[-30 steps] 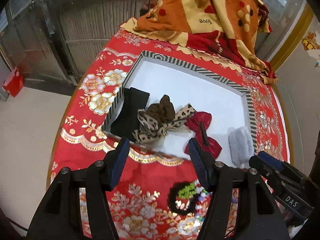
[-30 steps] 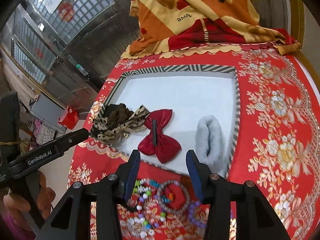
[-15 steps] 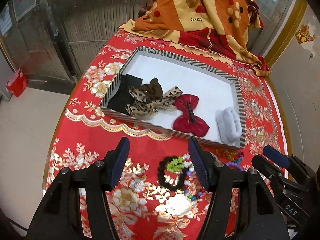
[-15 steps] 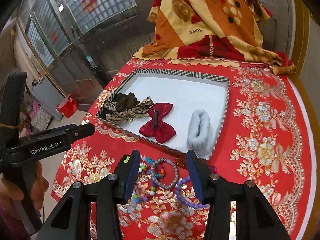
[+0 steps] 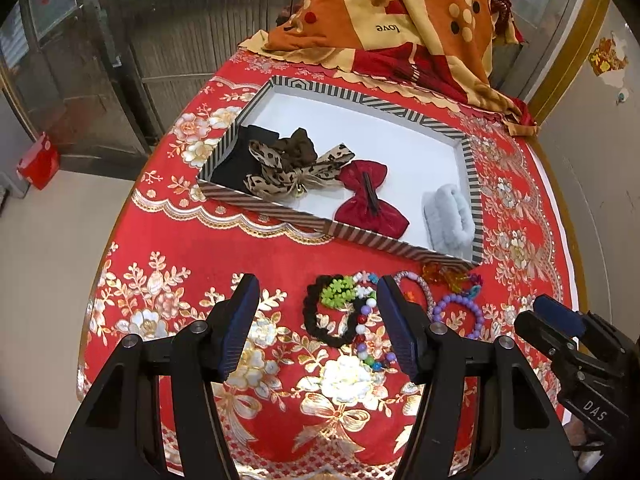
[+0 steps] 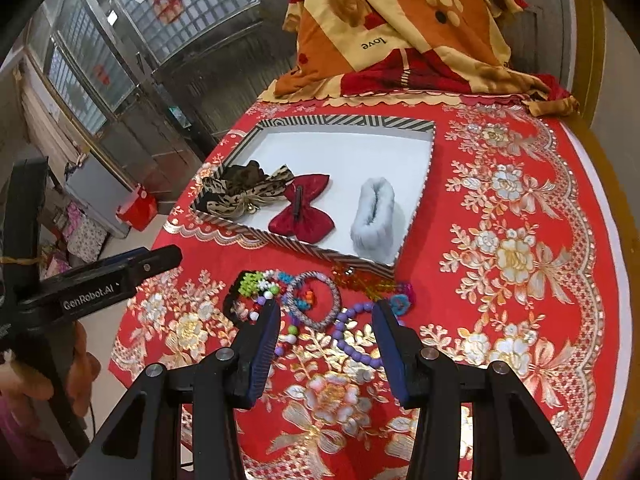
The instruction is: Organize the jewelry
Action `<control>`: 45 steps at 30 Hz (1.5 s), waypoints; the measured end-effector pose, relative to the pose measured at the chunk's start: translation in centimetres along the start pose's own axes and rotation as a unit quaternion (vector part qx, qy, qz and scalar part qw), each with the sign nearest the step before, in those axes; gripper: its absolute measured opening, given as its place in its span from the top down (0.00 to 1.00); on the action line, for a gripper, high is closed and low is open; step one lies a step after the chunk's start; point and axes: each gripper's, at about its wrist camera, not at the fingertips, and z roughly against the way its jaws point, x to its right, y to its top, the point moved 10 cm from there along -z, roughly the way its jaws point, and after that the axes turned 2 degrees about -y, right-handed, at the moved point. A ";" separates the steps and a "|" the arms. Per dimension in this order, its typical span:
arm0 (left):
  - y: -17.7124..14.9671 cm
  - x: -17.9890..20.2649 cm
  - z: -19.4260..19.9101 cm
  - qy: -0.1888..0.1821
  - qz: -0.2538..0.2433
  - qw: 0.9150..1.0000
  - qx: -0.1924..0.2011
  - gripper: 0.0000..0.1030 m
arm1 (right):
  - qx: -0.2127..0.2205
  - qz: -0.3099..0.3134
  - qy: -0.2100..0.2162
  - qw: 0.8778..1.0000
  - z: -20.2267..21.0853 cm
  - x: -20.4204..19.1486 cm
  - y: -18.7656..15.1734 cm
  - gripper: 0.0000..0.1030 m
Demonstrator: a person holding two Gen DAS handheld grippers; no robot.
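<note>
A striped-rim white tray (image 5: 276,210) (image 6: 336,120) holds a leopard bow (image 5: 288,168), a red bow (image 5: 370,200) (image 6: 302,210) and a grey fluffy scrunchie (image 5: 450,220) (image 6: 374,220). In front of it on the red cloth lies a pile of bead bracelets: a black one with green beads (image 5: 326,312) (image 6: 244,296), a grey braided one (image 6: 316,300) and a purple one (image 5: 460,312) (image 6: 352,340). My left gripper (image 5: 316,320) is open and empty above the black bracelet. My right gripper (image 6: 324,336) is open and empty above the pile.
A red floral tablecloth (image 5: 180,260) covers the round table. A folded orange and cream blanket (image 5: 400,20) (image 6: 400,28) lies beyond the tray. The table edge drops to the floor at left, where a red box (image 5: 38,160) stands.
Both grippers have pulled back toward the near table edge and risen; the tray looks farther off and the whole bracelet pile has come into view. Both stay open.
</note>
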 end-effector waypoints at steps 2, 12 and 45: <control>-0.2 0.1 0.1 0.001 0.000 1.000 0.000 0.41 | -0.004 0.002 -0.004 1.000 0.0 0.2 -0.3 0.56; -1.0 0.6 0.1 0.004 -0.003 1.000 -0.006 0.41 | -0.013 -0.011 -0.009 1.000 0.3 1.2 -1.2 0.56; -1.9 -2.5 -2.9 -0.043 0.054 0.995 -0.073 0.41 | -0.046 -0.016 -0.020 0.999 -1.3 3.0 -2.8 0.56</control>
